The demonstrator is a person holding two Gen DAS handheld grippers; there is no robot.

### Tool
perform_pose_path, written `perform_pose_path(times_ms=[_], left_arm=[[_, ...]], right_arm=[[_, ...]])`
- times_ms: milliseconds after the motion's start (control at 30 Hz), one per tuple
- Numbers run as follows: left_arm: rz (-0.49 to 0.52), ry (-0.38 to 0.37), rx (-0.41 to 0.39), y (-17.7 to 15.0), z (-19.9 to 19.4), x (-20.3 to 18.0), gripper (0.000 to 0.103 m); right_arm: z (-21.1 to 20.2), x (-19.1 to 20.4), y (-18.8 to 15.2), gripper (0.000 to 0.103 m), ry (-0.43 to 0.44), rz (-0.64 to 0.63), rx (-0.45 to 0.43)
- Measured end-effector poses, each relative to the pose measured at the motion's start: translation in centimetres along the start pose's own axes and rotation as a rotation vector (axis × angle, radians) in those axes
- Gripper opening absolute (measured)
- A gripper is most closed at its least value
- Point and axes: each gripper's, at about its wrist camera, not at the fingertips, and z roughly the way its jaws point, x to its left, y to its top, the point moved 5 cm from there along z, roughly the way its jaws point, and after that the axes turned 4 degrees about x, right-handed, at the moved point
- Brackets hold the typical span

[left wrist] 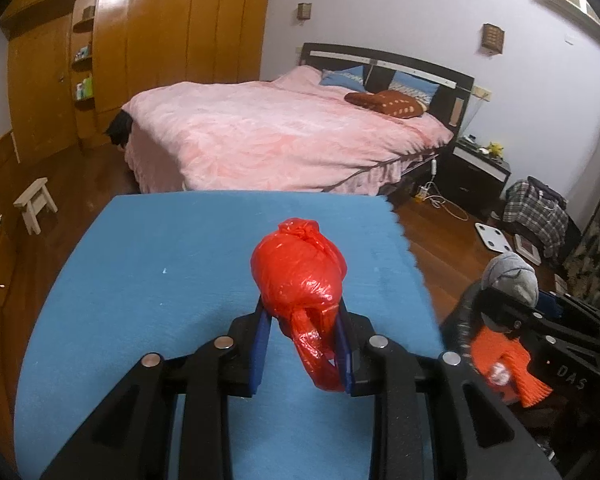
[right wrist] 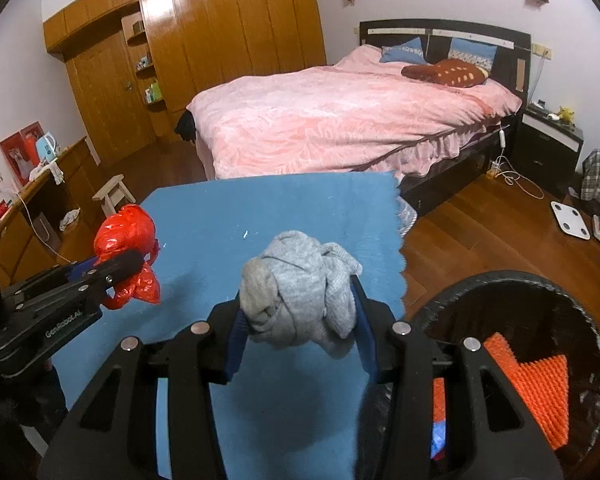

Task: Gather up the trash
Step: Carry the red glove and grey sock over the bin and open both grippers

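The left gripper (left wrist: 302, 318) holds a knotted red plastic bag bundle (left wrist: 298, 272) between its blue-padded fingers (left wrist: 260, 344), which are closed narrowly on the bag's lower part; a twisted tail of the red plastic hangs down between them. The bundle is above the blue felt-covered bench (left wrist: 160, 300), and whether it touches the cloth cannot be told. From the right wrist camera the same red bundle (right wrist: 126, 232) shows at the left edge of the bench (right wrist: 280, 208), clamped in the left gripper (right wrist: 134, 264), with part of the bag bulging below the fingers.

The right gripper (right wrist: 298, 312) grips a crumpled grey knitted cloth wad (right wrist: 300, 284); its fingers (right wrist: 366, 320) stand fairly wide apart around the bulky wad, pressing it on both sides. The wad is above the near right part of the bench, just beside the bench's zigzag-cut edge.

To the right of the bench and lower down stands a round black bin (right wrist: 512, 280) lined with dark plastic, with an orange ribbed knit piece (right wrist: 536, 380) lying inside it. In the left wrist view the grey wad (left wrist: 510, 276) appears above that bin, with the orange knit (left wrist: 512, 368) below it.

Behind the bench are a bed with a pink quilt (left wrist: 284, 136) and a wooden wardrobe wall (left wrist: 172, 36)
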Motion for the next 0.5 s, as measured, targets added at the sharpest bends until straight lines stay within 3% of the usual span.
perform_pose_path(times_ms=[500], left_arm=[[0.115, -0.092, -0.070, 0.4, -4.5, -7.8, 0.029]], right_arm=[[-8.0, -4.8, -2.6, 0.045, -0.064, 0.032, -0.069]])
